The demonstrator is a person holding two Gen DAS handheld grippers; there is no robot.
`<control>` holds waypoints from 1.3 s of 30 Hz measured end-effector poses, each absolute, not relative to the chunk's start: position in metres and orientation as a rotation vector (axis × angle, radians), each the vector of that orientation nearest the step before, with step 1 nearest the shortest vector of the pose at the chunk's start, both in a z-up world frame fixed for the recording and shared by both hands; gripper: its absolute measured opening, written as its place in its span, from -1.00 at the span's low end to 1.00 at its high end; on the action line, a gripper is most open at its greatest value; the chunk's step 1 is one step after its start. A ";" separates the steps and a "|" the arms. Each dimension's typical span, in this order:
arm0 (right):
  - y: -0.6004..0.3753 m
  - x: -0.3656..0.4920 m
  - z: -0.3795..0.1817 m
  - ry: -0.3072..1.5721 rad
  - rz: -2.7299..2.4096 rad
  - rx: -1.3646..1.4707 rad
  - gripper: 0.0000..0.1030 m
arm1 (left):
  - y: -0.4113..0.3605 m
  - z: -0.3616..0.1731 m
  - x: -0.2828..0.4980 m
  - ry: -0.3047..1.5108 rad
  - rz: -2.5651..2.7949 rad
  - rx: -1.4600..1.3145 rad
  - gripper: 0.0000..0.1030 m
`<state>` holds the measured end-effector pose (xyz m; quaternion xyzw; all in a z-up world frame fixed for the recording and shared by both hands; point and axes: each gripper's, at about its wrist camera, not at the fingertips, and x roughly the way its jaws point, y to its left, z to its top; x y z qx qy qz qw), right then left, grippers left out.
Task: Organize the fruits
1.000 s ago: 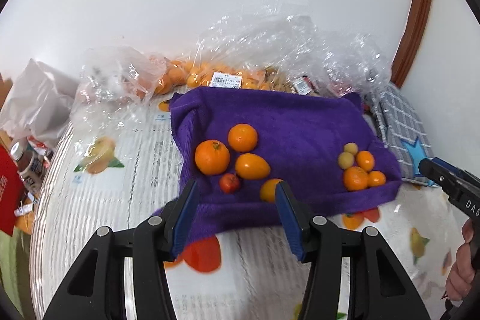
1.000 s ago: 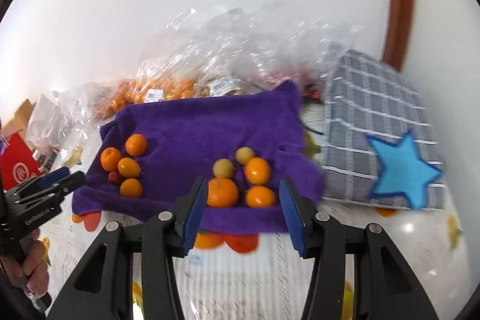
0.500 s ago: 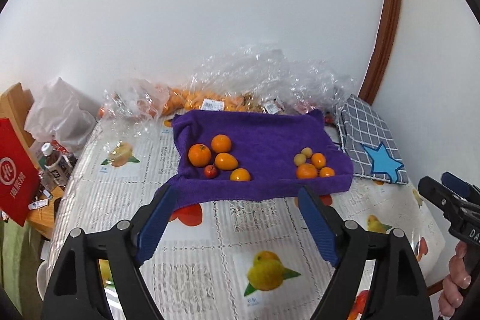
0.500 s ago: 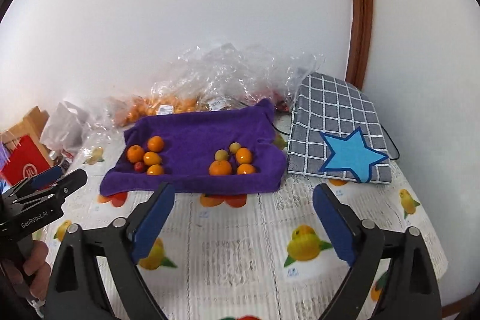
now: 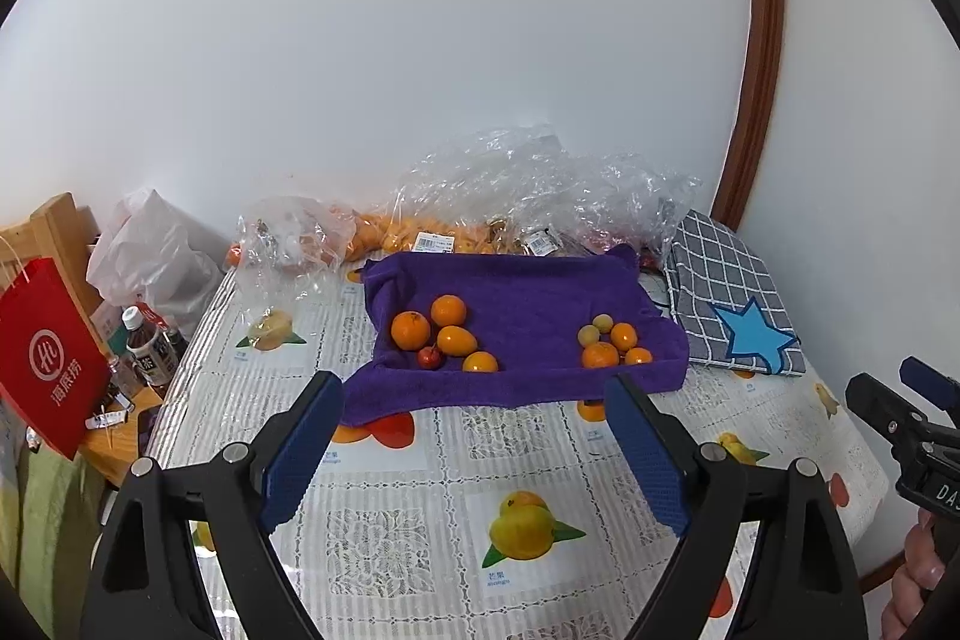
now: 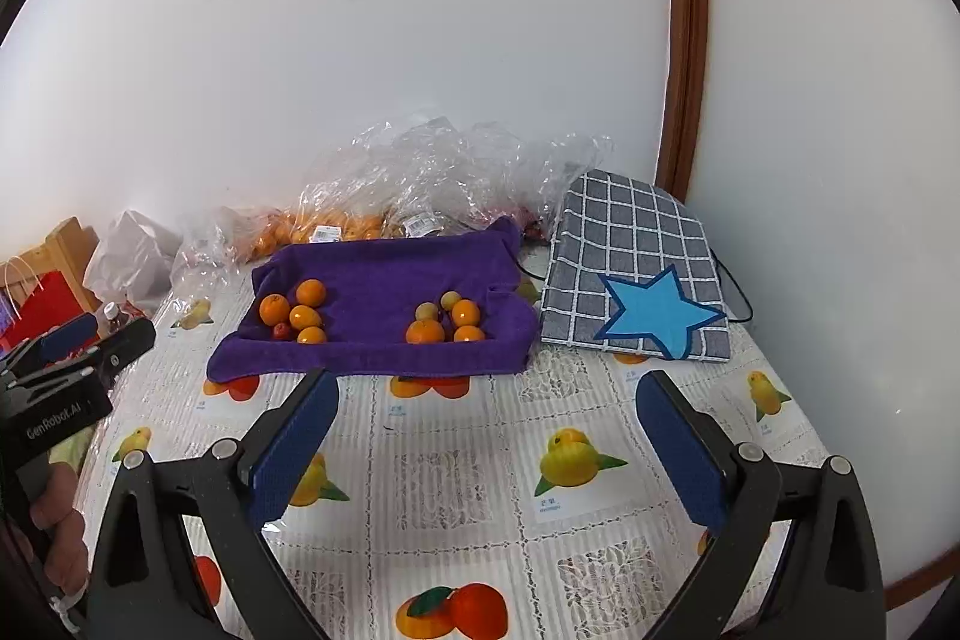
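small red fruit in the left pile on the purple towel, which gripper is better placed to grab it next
Left, probably. The small red fruit sits almost straight ahead of the open left gripper. For the right gripper, also open, it lies off to the left side, behind the nearer right-hand pile. Both are well back from the purple towel.

both wrist cams, facing purple towel point(image 5: 516, 334)

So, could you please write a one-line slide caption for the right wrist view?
Open right gripper above the fruit-print tablecloth, facing two fruit clusters on a purple towel.
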<state>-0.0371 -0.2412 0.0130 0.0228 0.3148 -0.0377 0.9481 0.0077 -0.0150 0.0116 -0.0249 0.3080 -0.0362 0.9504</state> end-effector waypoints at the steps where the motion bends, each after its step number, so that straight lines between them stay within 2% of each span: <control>1: -0.241 -0.039 0.014 0.638 -0.080 0.043 0.91 | -0.015 0.012 0.007 0.627 -0.069 -0.047 0.72; 39: -0.252 -0.050 0.007 0.637 -0.079 0.105 0.91 | -0.019 0.014 0.003 0.628 -0.048 -0.022 0.72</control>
